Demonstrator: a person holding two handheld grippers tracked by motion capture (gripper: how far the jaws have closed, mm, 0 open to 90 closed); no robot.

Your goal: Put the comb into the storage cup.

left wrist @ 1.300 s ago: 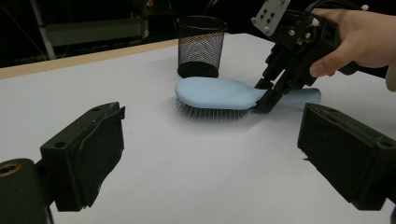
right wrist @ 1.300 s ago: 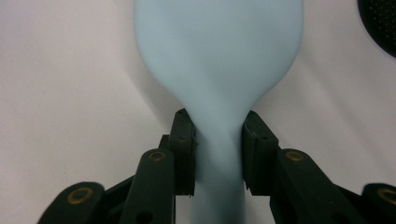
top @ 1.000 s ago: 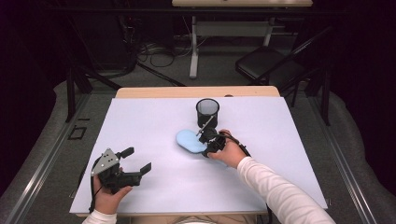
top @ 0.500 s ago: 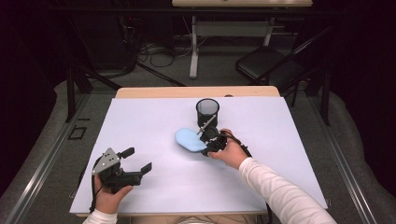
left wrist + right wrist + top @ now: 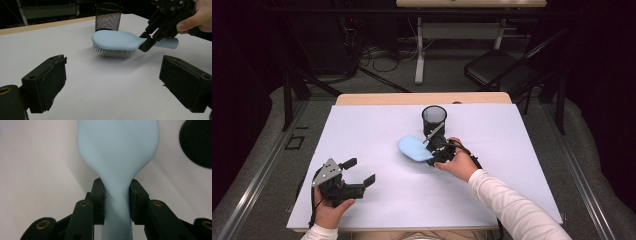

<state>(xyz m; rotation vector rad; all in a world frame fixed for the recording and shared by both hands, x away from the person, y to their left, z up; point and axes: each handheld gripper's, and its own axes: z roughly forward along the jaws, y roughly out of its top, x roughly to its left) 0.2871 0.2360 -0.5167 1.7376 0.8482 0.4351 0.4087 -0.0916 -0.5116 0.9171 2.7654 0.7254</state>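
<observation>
A light blue hairbrush (image 5: pixel 413 148) (image 5: pixel 117 41) (image 5: pixel 117 152) hangs just above the white table, bristles down, near the middle. My right gripper (image 5: pixel 435 150) (image 5: pixel 150 41) (image 5: pixel 117 202) is shut on its handle where the handle meets the head. A black mesh cup (image 5: pixel 434 119) (image 5: pixel 108 16) (image 5: pixel 197 142) stands upright just behind the brush. My left gripper (image 5: pixel 360 171) (image 5: pixel 112 82) is held at the front left of the table, open, with nothing between its jaws; it faces the brush from a distance.
The white table top (image 5: pixel 377 130) has a wooden strip (image 5: pixel 422 98) along its far edge. Beyond it are a black chair (image 5: pixel 499 70) and a desk leg (image 5: pixel 419 50) on a dark floor.
</observation>
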